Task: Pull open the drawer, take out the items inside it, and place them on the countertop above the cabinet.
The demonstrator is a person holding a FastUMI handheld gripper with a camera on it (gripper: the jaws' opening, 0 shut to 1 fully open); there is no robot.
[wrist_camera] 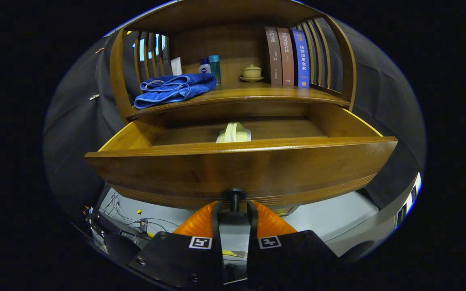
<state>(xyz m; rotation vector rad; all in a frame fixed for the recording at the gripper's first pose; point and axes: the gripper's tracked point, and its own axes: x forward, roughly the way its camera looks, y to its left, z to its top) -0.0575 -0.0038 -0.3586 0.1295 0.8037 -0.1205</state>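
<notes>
The wooden drawer [297, 169] stands pulled far out of the cabinet, and its inside shows from above. A pale yellow and white packet [234, 132] lies in it near the front wall, at the middle. My gripper [235, 206] is at the black knob [234, 195] on the drawer's front panel. Its orange fingers [200, 222] press on the knob's stem from both sides. The countertop [257, 93] runs just above the drawer opening.
On the countertop lie a folded blue towel [172, 89] at the left, small bottles [215, 68], a lidded cup on a saucer [251, 72] and three upright books [287, 56] at the right. Slatted wooden side walls flank it. Cables [119, 210] lie on the floor below.
</notes>
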